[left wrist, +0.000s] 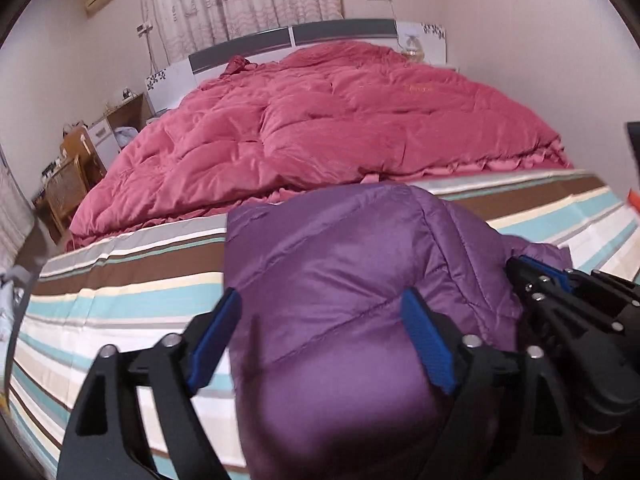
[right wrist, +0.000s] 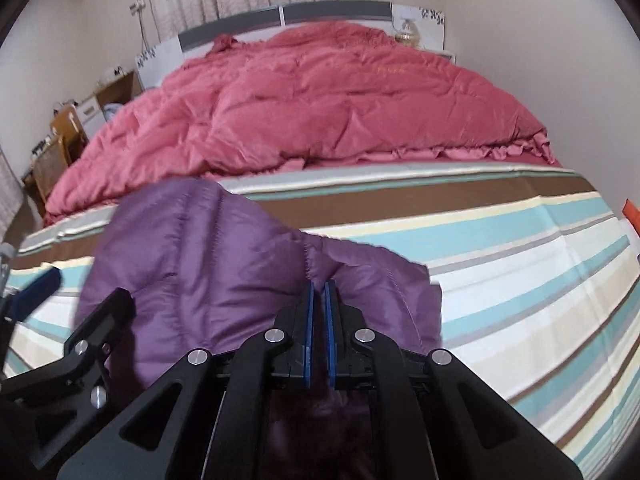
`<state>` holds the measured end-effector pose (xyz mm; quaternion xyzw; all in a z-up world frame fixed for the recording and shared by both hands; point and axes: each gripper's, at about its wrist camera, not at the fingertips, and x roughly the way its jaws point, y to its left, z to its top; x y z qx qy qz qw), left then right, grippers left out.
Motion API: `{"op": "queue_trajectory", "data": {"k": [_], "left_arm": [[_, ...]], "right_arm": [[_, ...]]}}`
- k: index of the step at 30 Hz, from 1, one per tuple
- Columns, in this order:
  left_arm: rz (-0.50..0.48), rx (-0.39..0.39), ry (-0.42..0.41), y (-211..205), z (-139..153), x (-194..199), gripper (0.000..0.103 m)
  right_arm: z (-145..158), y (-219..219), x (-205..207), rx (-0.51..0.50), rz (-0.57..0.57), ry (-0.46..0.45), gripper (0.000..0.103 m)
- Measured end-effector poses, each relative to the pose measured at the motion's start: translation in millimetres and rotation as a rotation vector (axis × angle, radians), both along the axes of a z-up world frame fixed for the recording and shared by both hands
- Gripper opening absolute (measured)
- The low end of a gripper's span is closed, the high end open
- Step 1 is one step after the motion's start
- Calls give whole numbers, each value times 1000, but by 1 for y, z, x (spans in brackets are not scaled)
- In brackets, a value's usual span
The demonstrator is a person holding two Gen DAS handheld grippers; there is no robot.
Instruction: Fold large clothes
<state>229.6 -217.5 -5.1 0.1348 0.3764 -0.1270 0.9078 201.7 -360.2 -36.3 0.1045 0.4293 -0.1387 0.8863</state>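
One purple jacket (left wrist: 340,280), lengthwise toward headboard (left wrist: 292,40)

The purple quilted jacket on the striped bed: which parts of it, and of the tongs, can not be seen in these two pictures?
- Purple quilted jacket: near end cut off by the bottom edge in both wrist views.
- Its sleeves and collar: folded out of sight.
- Right tongs: the fold they pinch is hidden between the blue pads.
- Left tongs: open around the jacket; left pad is blurred.
- Striped sheet under the jacket: covered.
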Motion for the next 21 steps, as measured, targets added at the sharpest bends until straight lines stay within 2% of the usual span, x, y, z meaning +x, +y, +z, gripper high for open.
{"op": "queue_trajectory", "data": {"k": [2,8,11,13,16,21], "left_arm": [[-10,-26,41,-3,-16,6,84],[-31,-80,35,-3,-42,9,87],[-19,-108,75,-3,-54,21,87],[-18,-86,79,-8,-59,23,88],[-22,-93,89,-6,-61,23,88],[-57,-59,65,2,-46,6,89]], "right_arm": [[-18,-6,0,12,-4,-1,4],[-42,-8,-6,46,-15,-35,4],[-52,-11,1,52,-34,-48,3],[-53,-8,3,22,-38,-43,2],[-51,-5,3,2,-30,-36,2],[-33,-3,-10,10,11,-49,3]]}}
